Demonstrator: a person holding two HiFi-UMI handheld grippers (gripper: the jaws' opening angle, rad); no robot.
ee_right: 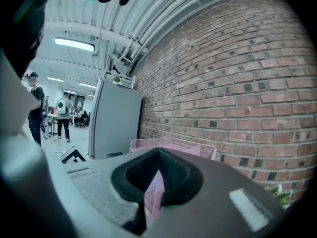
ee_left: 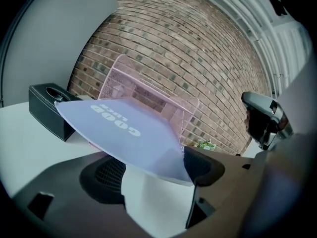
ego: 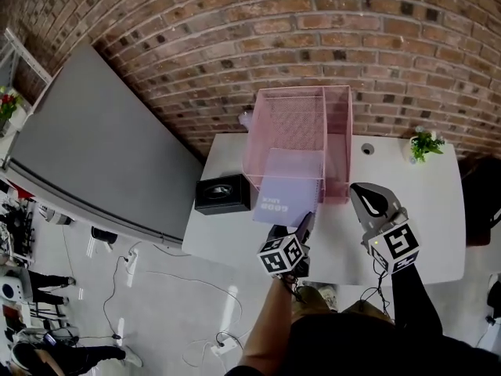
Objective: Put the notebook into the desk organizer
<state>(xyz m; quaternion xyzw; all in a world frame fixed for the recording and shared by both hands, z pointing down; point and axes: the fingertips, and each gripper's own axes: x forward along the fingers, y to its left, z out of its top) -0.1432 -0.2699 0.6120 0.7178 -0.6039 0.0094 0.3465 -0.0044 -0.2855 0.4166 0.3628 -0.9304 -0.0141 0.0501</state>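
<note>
A lavender notebook (ego: 286,198) lies halfway to its destination, its far end at the front of the pink mesh organizer (ego: 297,91) and its near end out over the white table (ego: 423,210). The left gripper (ee_left: 154,171) meets it from the person's side. Its jaws stand wide apart, with the near corner lying across their tips and up against the right-hand pad, and the pads do not close on the cover. Judging from this, the corner is being carried and steered like a sheet on a fork, not pinched, which would let the notebook slide forward freely. The far end sits higher than the near end, at the wider left compartment. How far in it reaches cannot be told through the mesh. The long axis runs away from the person, from the gripper toward the brick wall (ego: 235,37), in line with that compartment and clear of the divider. The cover faces up, and its "GOOD LUCK" print reads upside down in the left gripper view. The right gripper (ee_right: 146,197) hangs level over the table just beside the organizer's narrow right compartment, jaws together on nothing. It appears to be kept clear of the notebook's path while close enough to steady the organizer if it shifts. A black box (ego: 223,194) sits just left of the organizer, and a small plant (ego: 425,143) stands well apart at the right by the wall.
</note>
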